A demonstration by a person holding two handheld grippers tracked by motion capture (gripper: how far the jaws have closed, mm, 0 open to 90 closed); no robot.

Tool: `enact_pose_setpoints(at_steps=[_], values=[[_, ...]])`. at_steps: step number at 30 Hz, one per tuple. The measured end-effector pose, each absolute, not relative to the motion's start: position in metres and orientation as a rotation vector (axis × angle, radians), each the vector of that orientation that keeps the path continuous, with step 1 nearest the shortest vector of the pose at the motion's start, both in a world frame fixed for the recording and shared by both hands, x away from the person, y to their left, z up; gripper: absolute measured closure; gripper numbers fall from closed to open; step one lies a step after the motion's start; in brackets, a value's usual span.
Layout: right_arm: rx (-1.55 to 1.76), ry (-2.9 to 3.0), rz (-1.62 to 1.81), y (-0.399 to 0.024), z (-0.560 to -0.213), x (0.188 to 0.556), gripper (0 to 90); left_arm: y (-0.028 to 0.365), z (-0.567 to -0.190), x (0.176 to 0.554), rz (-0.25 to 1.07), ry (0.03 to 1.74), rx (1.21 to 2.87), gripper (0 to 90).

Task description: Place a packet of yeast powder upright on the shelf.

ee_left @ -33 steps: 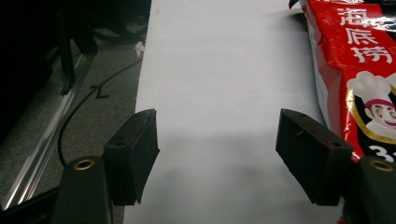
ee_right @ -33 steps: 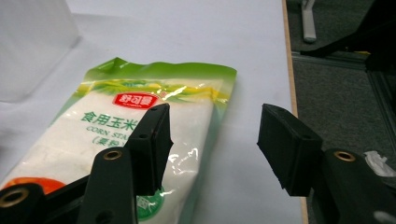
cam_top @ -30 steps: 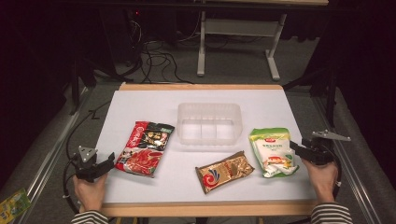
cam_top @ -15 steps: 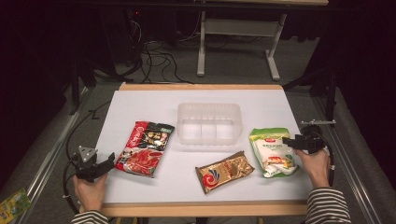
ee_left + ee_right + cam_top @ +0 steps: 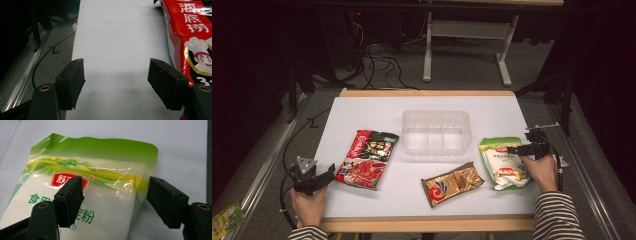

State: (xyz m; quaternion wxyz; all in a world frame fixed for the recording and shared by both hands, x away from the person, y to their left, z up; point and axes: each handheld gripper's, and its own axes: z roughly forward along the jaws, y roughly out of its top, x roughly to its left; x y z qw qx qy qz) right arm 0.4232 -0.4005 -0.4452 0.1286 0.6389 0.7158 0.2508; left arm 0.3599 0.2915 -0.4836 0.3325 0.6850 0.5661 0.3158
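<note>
One glossy green pouch (image 5: 82,202), rectangular

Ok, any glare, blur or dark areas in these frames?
High view: the white table is well lit and its surroundings fall dark. Right gripper view: glare streaks on the green bag. Left gripper view: soft shadow under the jaws, sheen on the red packet.

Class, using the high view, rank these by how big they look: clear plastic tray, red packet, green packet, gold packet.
1. clear plastic tray
2. red packet
3. green packet, partly behind the right hand, so its margin over the next is unsure
4. gold packet
</note>
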Motion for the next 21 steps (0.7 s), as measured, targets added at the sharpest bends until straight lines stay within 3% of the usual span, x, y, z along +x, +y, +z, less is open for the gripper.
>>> enact_pose_setpoints(at_steps=[7,11,21], values=[[1.902,2.099,0.734,-0.4024,-0.4508,0.4262,28.8,0.2909,-0.4833,0.3584,0.844,1.473,1.783,29.8],[1.907,2.120,0.728,-0.4012,-0.4528,0.4274,33.4,0.2897,-0.4837,0.3587,0.852,1.473,1.783,29.8],[1.849,2.196,0.695,-0.4003,-0.4502,0.4231,70.8,0.2885,-0.4838,0.3585,0.861,1.470,1.791,30.1]])
